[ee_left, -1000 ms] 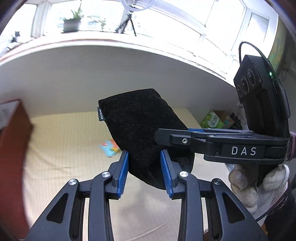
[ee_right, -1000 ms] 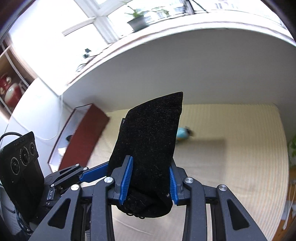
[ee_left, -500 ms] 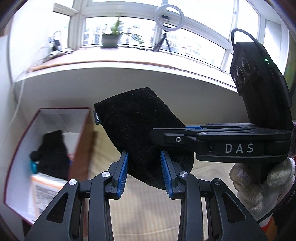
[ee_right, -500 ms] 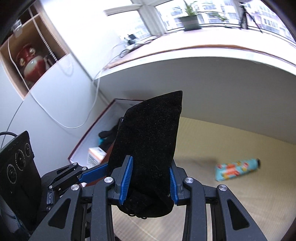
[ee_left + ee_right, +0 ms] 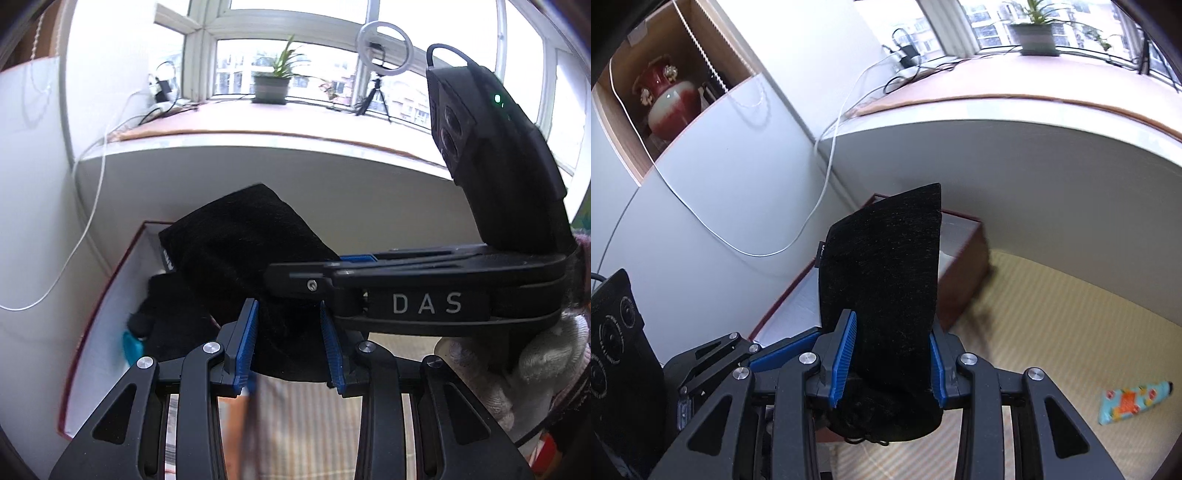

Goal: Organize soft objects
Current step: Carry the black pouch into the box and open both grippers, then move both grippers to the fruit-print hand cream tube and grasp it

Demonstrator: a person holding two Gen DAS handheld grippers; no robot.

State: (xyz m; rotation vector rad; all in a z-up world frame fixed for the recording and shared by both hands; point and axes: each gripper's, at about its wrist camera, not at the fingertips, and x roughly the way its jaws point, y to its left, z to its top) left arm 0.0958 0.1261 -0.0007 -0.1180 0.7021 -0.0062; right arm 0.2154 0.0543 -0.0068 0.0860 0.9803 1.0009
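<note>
Both grippers are shut on one black fabric pouch (image 5: 240, 251), also in the right wrist view (image 5: 882, 266). My left gripper (image 5: 290, 347) pinches its lower end. My right gripper (image 5: 892, 356) pinches it from the side and shows in the left wrist view (image 5: 332, 273). The pouch hangs over the near end of a dark red box (image 5: 85, 343) with a white inside, also in the right wrist view (image 5: 964, 258). Another black soft item (image 5: 173, 314) and a teal thing (image 5: 131, 345) lie in the box.
A striped beige mat (image 5: 1071, 314) covers the floor, with a colourful teal tube (image 5: 1134, 400) lying on it at the right. A white wall and a curved windowsill (image 5: 258, 129) stand behind the box. A white cable (image 5: 820, 184) hangs down the wall.
Both grippers have swung left with the pouch, from over the mat to over the box. The box now sits under the pouch. The grips have not changed.
</note>
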